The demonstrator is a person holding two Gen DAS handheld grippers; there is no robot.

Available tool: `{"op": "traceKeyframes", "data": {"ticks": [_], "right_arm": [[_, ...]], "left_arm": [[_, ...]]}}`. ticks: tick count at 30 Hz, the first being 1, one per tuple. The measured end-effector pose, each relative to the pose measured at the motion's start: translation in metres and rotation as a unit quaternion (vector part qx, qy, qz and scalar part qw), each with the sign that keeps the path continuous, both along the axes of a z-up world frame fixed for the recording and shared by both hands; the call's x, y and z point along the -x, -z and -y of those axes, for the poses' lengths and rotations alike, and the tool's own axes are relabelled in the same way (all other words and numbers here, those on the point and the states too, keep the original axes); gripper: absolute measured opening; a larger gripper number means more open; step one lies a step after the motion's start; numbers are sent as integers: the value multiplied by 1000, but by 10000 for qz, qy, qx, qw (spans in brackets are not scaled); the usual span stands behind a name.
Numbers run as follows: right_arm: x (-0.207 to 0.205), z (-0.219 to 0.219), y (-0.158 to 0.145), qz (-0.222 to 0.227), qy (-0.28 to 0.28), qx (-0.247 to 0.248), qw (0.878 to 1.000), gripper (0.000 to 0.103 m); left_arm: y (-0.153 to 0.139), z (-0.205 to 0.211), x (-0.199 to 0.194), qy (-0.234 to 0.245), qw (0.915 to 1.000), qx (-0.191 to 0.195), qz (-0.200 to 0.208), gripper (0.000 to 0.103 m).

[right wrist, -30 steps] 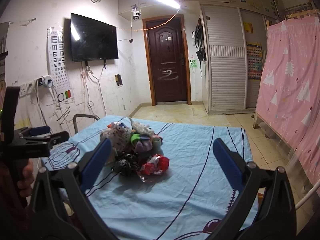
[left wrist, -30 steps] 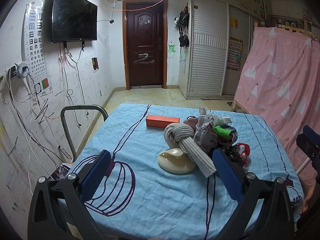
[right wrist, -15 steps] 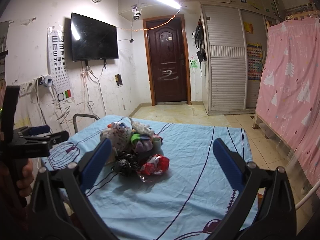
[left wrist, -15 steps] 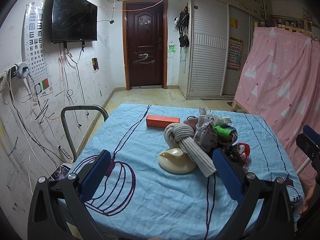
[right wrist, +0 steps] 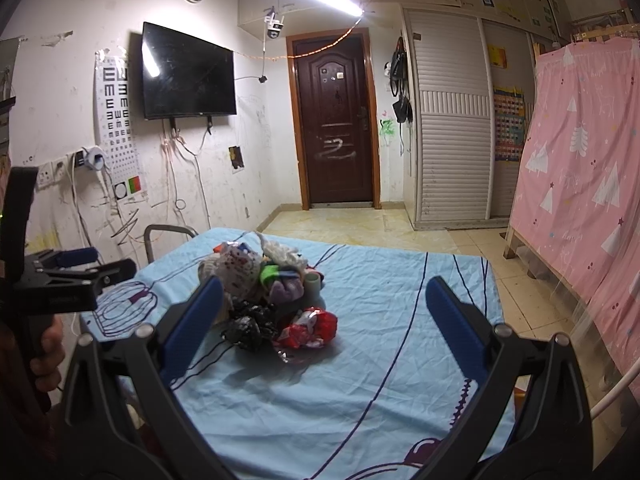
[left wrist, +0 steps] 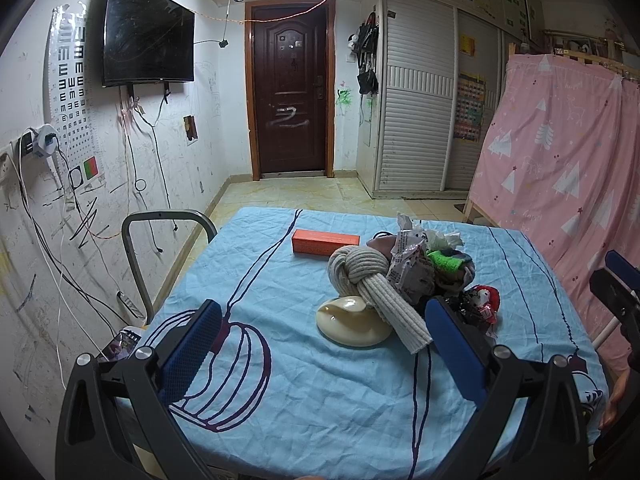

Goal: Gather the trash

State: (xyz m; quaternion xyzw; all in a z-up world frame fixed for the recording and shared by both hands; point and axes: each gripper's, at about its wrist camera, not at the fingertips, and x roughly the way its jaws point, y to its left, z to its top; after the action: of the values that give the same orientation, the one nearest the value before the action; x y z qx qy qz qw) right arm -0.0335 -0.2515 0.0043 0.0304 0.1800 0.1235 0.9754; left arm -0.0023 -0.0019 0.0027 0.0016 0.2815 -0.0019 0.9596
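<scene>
Both tools are hanging wide open and empty: the left tool (left wrist: 320,344) low in its frame, the right tool (right wrist: 324,328) likewise. The trash (right wrist: 272,292) is sitting heaped mid-frame on the table (right wrist: 400,320), so collecting seems not yet begun.

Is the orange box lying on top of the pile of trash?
No, the orange box lies flat on the blue sheet by itself, behind and left of the pile of trash.

1 orange box (left wrist: 325,241), 1 knotted scarf (left wrist: 374,284), 1 cream dish (left wrist: 352,322), 1 tape roll (right wrist: 311,281).
</scene>
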Motion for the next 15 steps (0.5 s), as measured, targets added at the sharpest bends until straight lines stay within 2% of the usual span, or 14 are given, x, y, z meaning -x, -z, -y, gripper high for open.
{"op": "traceKeyframes", "data": {"ticks": [15], "right_arm": [[0,-1,0,-7,2,17,10000,97]], "left_arm": [[3,0,0,-6,10000,0,-12,93]]}}
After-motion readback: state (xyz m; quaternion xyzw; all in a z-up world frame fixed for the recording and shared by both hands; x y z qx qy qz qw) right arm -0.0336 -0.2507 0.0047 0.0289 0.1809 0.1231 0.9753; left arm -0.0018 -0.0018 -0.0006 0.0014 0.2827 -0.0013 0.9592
